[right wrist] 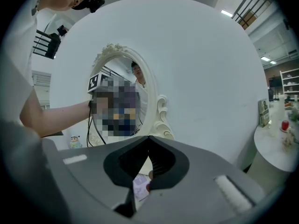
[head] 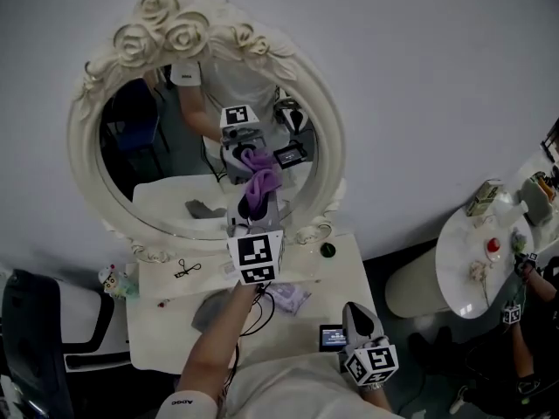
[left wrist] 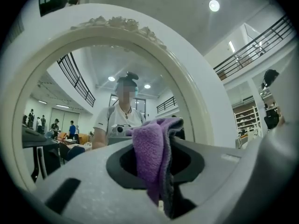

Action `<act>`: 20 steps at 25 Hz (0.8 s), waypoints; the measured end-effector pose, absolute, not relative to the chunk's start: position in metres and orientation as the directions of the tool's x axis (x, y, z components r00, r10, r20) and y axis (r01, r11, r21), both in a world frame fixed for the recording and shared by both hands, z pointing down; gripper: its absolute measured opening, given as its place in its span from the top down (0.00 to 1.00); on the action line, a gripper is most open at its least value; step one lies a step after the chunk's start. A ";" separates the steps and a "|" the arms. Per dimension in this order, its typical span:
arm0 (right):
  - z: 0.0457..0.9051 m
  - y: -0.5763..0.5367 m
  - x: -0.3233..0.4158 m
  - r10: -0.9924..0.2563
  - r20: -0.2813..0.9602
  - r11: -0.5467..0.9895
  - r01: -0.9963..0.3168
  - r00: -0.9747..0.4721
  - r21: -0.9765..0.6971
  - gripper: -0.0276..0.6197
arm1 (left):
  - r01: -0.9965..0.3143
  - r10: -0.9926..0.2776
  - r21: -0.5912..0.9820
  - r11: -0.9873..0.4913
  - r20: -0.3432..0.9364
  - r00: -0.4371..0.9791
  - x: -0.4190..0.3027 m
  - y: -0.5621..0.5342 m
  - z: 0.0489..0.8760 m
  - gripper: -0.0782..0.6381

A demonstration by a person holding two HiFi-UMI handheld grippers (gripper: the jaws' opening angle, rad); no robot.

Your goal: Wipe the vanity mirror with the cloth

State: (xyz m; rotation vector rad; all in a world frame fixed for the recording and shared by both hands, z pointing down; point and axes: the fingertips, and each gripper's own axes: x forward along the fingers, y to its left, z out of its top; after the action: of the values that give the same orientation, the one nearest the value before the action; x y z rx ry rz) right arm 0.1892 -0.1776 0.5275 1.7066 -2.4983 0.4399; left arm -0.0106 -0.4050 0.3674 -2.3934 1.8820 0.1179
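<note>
White table: vanity mirror at back, grey cloth, black clip.

cloth purple, kinda fuzzy | mirror frame cream, rose carvings on top | left gripper grey, its cube black-and-white squares | right gripper grey-white, same square-marker cube | table white | wall pale grey | chair black

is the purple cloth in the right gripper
No, the soft purple cloth is pinched in the left gripper's tongs, while the right gripper's tongs are shut on nothing.
</note>
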 end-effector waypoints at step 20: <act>0.520 -0.194 0.046 -0.773 0.216 0.558 -0.802 -0.596 -0.215 0.95 | -0.993 -0.993 -0.050 0.105 -0.054 -0.102 -0.241 -0.362 0.394 0.75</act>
State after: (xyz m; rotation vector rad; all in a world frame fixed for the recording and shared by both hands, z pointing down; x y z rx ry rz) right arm 0.0455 -0.1935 0.5197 1.3619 -2.6867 0.4465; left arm -0.2407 -0.3615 0.3937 -2.0537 2.2794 -0.0021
